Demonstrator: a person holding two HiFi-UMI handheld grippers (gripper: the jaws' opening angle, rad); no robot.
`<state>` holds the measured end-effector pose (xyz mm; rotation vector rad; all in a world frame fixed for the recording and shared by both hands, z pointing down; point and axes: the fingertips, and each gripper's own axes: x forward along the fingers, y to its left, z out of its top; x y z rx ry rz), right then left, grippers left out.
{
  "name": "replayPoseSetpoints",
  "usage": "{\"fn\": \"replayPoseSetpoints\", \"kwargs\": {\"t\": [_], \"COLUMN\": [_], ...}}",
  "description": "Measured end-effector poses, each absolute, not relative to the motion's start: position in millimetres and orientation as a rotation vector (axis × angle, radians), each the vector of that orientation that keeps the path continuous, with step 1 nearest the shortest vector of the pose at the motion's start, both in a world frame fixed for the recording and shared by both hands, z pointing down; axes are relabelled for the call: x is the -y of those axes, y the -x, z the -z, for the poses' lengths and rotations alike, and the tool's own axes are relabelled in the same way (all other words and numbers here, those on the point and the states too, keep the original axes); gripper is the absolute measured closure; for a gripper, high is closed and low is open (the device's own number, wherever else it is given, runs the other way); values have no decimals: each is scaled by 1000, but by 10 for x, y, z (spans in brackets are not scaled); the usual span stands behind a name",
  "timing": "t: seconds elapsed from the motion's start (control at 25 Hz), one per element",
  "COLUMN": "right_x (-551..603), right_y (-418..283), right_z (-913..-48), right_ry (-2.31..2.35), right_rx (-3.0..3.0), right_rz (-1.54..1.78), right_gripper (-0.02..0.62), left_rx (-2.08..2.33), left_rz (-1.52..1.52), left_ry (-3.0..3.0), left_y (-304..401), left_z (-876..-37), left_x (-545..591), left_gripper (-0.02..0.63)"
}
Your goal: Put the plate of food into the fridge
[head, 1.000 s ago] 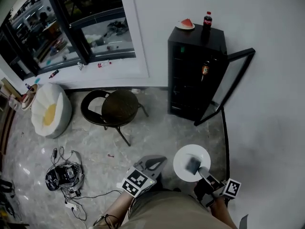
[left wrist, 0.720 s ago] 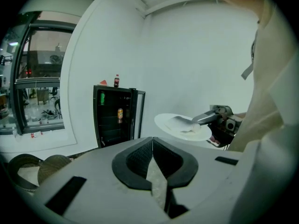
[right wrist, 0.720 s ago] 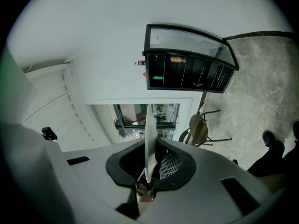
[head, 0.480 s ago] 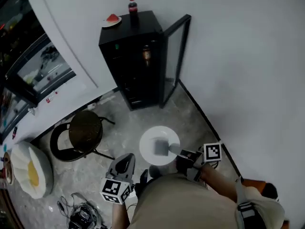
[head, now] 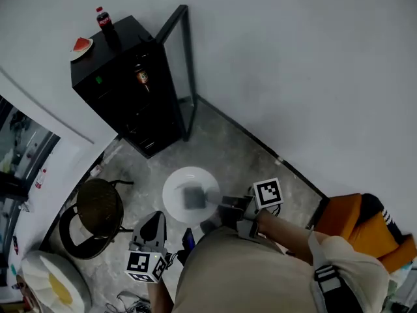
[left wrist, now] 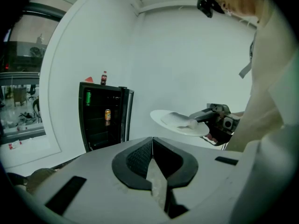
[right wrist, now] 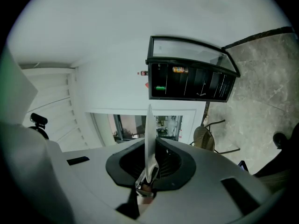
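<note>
1. Plate [head: 176,182]: white, carried level above the floor [head: 247,155], well apart from the fridge [head: 120,87]. Right hand-held gripper [head: 220,205] clamps its near rim; the right gripper view shows the rim edge-on between closed jaws. Level hold judged nec. so the food [head: 193,196], a greyish piece at centre, does not slide.
2. Left hand-held gripper [head: 154,222]: jaws together, nothing between them. Held low, just left of the plate, not touching it. Judged spare, avail. for the door or for support.
3. Fridge: black, against the wall. Door [head: 185,57] swung open, so the interior is accessible w/o further handling. One can [head: 141,77] on an upper shelf.
4. Fridge top: cola bottle [head: 102,19] and a small dish w/ red slice [head: 81,45]. Neither in the way.
5. Obstructions: round stool [head: 98,207] near the plate, to its left; orange seat [head: 342,217] to the right, off the route. Nothing seen on the floor btwn plate and fridge. Risk, judged: door edge and shelf clearance on entry.
</note>
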<state>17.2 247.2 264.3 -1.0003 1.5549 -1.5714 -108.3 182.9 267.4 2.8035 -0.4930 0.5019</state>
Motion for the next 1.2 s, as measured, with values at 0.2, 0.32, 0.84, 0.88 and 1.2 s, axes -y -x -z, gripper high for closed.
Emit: {"fn": "replayPoseSetpoints", "kwargs": {"t": [0.2,0.32,0.84,0.88,1.2], "right_x": [-2502,-2468,-1788,-1736,-1402], "right_y": [-216,-249,-230,-223,-418], "right_z": [-2637,-2676,-2633,-2628,-2666], "right_ry": [1024,1043,934,929,892], "right_rx": [-1519,-1498,-1604,-1613,-1630], "right_rz": [1510,1508,1581,1590,1636], "right_gripper": [555,555,555,555,555], "left_rx": [417,415,664,678,799], "left_rz": [-503,-476,-418,-412,-397], "left_ry": [-2824,-2829,-2773,-2771,-2773], "left_y": [1026,1010,1084,1082,901], "left_z": [-2715,-2711,-2653,-2636,-2523], "left_x": [-1765,-1725,-1238,-1194,-834], "left_gripper": [595,595,595,595,595]}}
